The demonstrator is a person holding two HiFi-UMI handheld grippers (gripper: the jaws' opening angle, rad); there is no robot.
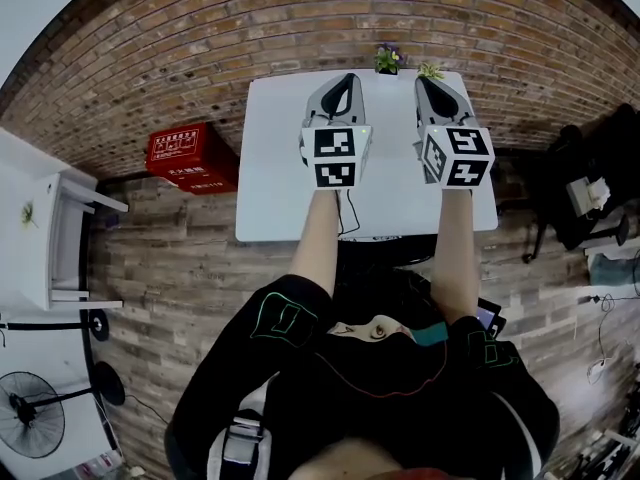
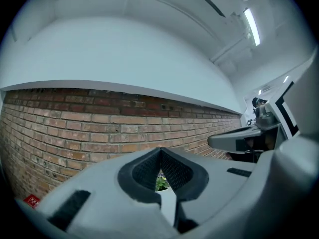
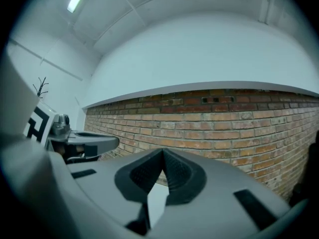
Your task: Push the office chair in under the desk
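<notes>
The white desk [image 1: 270, 168] stands against the brick wall. At its near edge, between the person's forearms, a dark office chair [image 1: 385, 268] shows, mostly hidden by the arms and body. My left gripper [image 1: 345, 86] and right gripper [image 1: 432, 88] hover side by side above the desk top, both pointing at the wall. Each is shut with nothing held. In the left gripper view the black pads [image 2: 169, 171] meet at the tip of my left gripper [image 2: 160, 153]. In the right gripper view my right gripper [image 3: 163, 154] is likewise closed.
Two small potted plants [image 1: 388, 58] [image 1: 431, 70] sit at the desk's far edge. A red box [image 1: 190, 158] lies on the floor to the left. A white cabinet [image 1: 40, 228] and a fan [image 1: 30, 428] stand further left. Dark equipment [image 1: 590, 183] is at the right.
</notes>
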